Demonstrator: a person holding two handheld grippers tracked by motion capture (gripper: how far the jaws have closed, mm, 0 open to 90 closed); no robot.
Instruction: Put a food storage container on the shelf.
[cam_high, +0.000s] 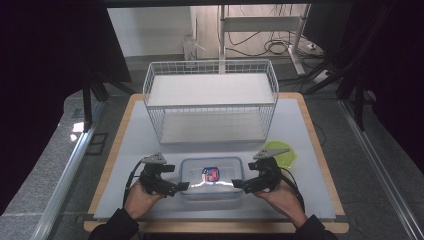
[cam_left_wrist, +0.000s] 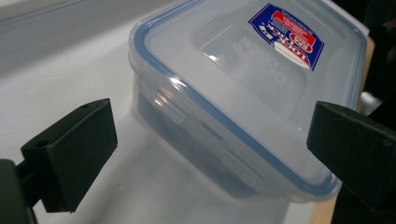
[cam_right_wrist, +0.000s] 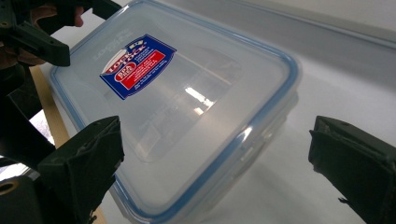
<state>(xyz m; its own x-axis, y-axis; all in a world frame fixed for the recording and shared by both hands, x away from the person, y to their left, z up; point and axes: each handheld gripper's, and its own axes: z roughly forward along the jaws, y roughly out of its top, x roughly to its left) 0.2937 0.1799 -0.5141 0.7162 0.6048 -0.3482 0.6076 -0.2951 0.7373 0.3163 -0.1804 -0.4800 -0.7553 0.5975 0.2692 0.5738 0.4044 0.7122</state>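
Both tongs stood wide with nothing between their jaws: the left gripper at the left end of the clear lidded container, the right gripper at its right end. The container sat near the table's near edge, with a wire basket beyond it and a green lid to its right.

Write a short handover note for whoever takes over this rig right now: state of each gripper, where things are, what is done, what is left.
Left gripper: jaws open, at the left end of the clear lidded container.
Right gripper: jaws open, at its right end.
Container sits at the table's near edge, lid on, in front of the white wire rack; a green lid lies at right.
Done: both grippers positioned.
Left: probably grip both ends and lift.
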